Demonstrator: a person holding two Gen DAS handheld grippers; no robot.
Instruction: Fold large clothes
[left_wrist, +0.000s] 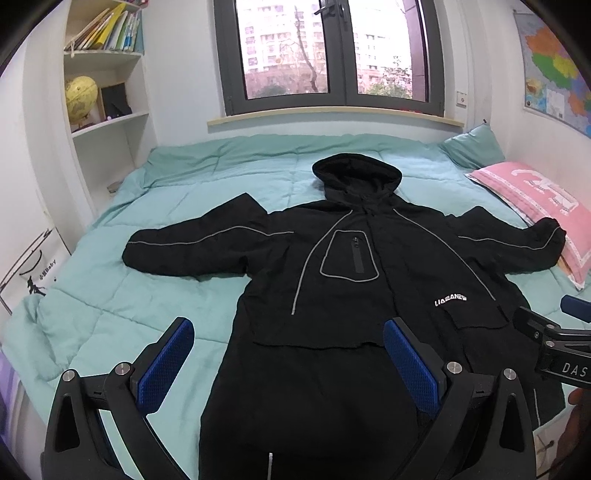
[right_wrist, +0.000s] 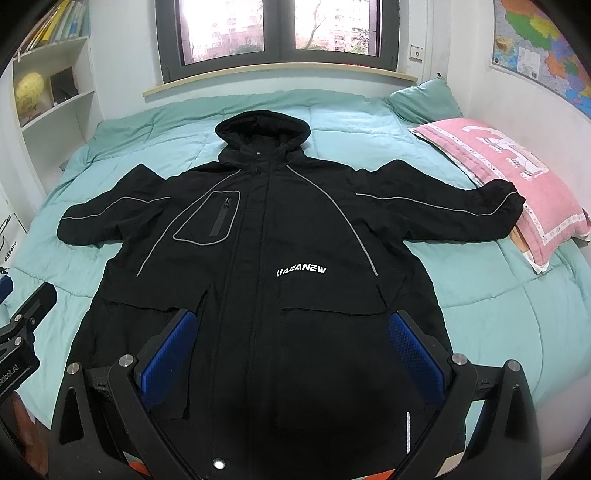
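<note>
Left wrist view shows the left gripper (left_wrist: 288, 363) wide open over the black jacket (left_wrist: 354, 266), holding nothing. The jacket lies flat mid-bed, sleeves out, ready to fold. The right gripper (right_wrist: 291, 354) is wide open too. The bed (right_wrist: 498, 295) is green, with a pink pillow (right_wrist: 517, 173) at its right edge.

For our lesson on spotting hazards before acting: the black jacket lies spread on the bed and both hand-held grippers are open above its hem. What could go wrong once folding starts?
1. The right sleeve cuff rests on the pink pillow; pulling that sleeve inward may drag or shift the pillow.
2. The teal quilt is soft and wrinkled, so a pad of the left hand-held gripper or right hand-held gripper might pinch quilt along with the black jacket.
3. The hood is bulky and may leave an uneven fold.
</note>
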